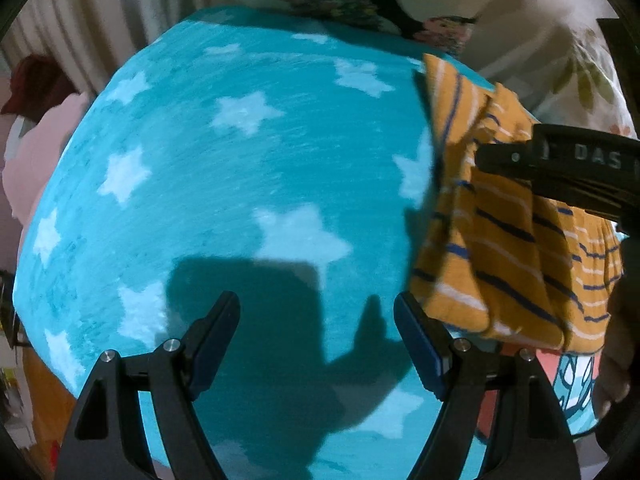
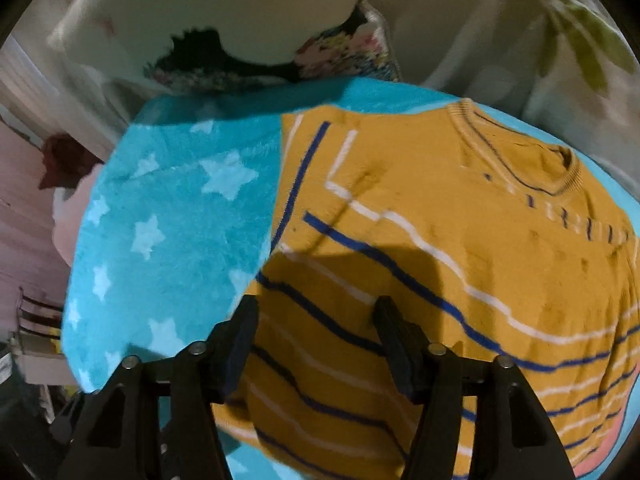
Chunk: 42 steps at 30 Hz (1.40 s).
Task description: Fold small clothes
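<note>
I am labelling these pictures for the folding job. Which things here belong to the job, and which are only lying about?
For the job:
- orange striped shirt
- left gripper, open over the star blanket
- right gripper, open above the shirt

Only lying about:
- floral cushion
- leaf-print fabric
- pink fabric

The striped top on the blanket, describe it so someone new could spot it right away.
Start at the turquoise blanket with pale stars that covers the surface. On its right side lies the mustard-yellow knit top, with a ribbed round collar. It alone carries thin navy and white stripes.
</note>
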Available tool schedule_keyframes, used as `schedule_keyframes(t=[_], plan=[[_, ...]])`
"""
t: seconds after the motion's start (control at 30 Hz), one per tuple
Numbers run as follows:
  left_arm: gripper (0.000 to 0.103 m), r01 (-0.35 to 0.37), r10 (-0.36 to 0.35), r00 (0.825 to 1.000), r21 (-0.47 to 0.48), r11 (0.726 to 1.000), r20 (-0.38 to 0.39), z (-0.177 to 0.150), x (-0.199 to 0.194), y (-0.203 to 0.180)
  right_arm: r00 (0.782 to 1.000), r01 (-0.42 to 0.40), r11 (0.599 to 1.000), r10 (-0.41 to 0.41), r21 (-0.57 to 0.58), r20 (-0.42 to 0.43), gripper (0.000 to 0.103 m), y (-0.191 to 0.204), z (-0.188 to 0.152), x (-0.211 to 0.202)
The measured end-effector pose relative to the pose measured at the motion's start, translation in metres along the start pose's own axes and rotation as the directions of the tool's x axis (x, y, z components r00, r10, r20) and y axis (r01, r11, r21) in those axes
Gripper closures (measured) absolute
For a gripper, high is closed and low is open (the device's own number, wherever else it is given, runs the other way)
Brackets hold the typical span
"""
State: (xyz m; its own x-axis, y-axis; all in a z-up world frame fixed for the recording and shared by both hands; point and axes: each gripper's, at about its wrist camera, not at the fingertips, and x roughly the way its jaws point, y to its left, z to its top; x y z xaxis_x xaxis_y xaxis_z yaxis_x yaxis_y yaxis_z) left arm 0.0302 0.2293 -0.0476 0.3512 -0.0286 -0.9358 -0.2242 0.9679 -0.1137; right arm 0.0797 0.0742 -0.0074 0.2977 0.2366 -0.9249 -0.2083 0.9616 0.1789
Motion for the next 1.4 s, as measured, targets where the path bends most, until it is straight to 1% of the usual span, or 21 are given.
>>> schedule_keyframes(t=[0.1,0.17,0.27,0.3,0.33,0.4,0.43,0.57,0.63,0.67,0.73,0.77,0.83,0.9,0.97,1.03,1.13,1.2,1.3,1.33,1.4], plan=[[0.025,-0.005,0.004,1.0,-0.034,0.999,-0.007,-0.001,0.001,0.013,0.999,0.047,0.998,-0.047,-0.034,-0.01,0.028,0.011,0.007,0.015],[0.025,-0.011,0.011,1.0,-0.053,0.999,-0.007,-0.001,0.001,0.021,0.994,0.108,0.992,-0.109,-0.071,-0.013,0.026,0.019,0.01,0.025],[0.025,-0.022,0.022,1.0,-0.074,0.997,-0.006,-0.002,0.001,0.031,0.981,0.19,0.975,-0.192,-0.11,-0.005,0.019,0.033,0.009,0.037],[0.025,-0.025,0.024,1.0,-0.081,0.996,-0.008,-0.003,0.001,0.034,0.974,0.223,0.966,-0.226,-0.134,-0.001,0.015,0.04,0.007,0.043],[0.025,-0.026,0.025,1.0,-0.087,0.996,-0.01,-0.003,0.001,0.037,0.964,0.263,0.951,-0.266,-0.165,0.005,0.013,0.047,0.005,0.048],[0.025,-0.028,0.027,1.0,-0.093,0.995,-0.011,-0.004,0.001,0.039,0.942,0.332,0.918,-0.333,-0.219,0.03,0.011,0.059,0.0,0.055],[0.025,-0.029,0.029,1.0,-0.094,0.995,-0.01,-0.005,0.001,0.04,0.94,0.34,0.915,-0.338,-0.219,0.048,0.012,0.061,-0.001,0.055],[0.025,-0.028,0.027,1.0,-0.098,0.995,-0.01,-0.005,0.002,0.042,0.947,0.32,0.926,-0.319,-0.202,0.038,0.013,0.056,0.0,0.054],[0.025,-0.028,0.027,1.0,-0.094,0.995,-0.009,-0.005,0.001,0.04,0.943,0.331,0.921,-0.33,-0.206,0.044,0.023,0.053,-0.002,0.051],[0.025,-0.027,0.027,1.0,-0.093,0.995,-0.009,-0.005,0.001,0.04,0.939,0.343,0.915,-0.341,-0.21,0.05,0.027,0.051,-0.003,0.05],[0.025,-0.024,0.023,1.0,-0.09,0.996,-0.009,-0.006,0.001,0.04,0.928,0.372,0.898,-0.369,-0.235,0.058,0.04,0.052,-0.004,0.048],[0.025,-0.021,0.02,1.0,-0.088,0.996,-0.011,-0.007,0.002,0.039,0.922,0.384,0.89,-0.381,-0.247,0.062,0.043,0.053,-0.004,0.048],[0.025,-0.018,0.017,1.0,-0.082,0.996,-0.013,-0.007,0.003,0.036,0.91,0.412,0.869,-0.408,-0.274,0.076,0.058,0.054,-0.006,0.048],[0.025,-0.018,0.017,1.0,-0.076,0.997,-0.015,-0.009,0.003,0.034,0.904,0.426,0.859,-0.418,-0.283,0.091,0.068,0.054,-0.008,0.047],[0.025,-0.019,0.018,1.0,-0.077,0.997,-0.018,-0.011,0.004,0.033,0.915,0.402,0.876,-0.391,-0.267,0.097,0.072,0.047,-0.008,0.043],[0.025,-0.024,0.022,1.0,-0.08,0.997,-0.022,-0.013,0.004,0.031,0.936,0.353,0.906,-0.342,-0.234,0.089,0.076,0.038,-0.005,0.037],[0.025,-0.034,0.032,0.999,-0.075,0.997,-0.022,-0.017,0.002,0.022,0.968,0.248,0.956,-0.239,-0.158,0.075,0.08,0.019,0.0,0.024],[0.025,-0.044,0.043,0.999,-0.07,0.997,-0.017,-0.018,0.0,0.018,0.98,0.191,0.974,-0.183,-0.12,0.074,0.081,0.012,0.002,0.017],[0.025,-0.061,0.061,0.998,-0.07,0.996,-0.002,-0.02,-0.005,0.007,0.989,0.12,0.99,-0.113,-0.078,0.095,0.082,-0.002,0.003,0.003],[0.025,-0.067,0.068,0.998,-0.071,0.995,0.003,-0.021,-0.008,0.003,0.989,0.115,0.99,-0.106,-0.081,0.104,0.082,-0.005,0.003,-0.001],[0.025,-0.077,0.078,0.997,-0.073,0.994,0.012,-0.023,-0.012,-0.005,0.985,0.133,0.986,-0.12,-0.103,0.122,0.082,-0.004,0.001,-0.009]])
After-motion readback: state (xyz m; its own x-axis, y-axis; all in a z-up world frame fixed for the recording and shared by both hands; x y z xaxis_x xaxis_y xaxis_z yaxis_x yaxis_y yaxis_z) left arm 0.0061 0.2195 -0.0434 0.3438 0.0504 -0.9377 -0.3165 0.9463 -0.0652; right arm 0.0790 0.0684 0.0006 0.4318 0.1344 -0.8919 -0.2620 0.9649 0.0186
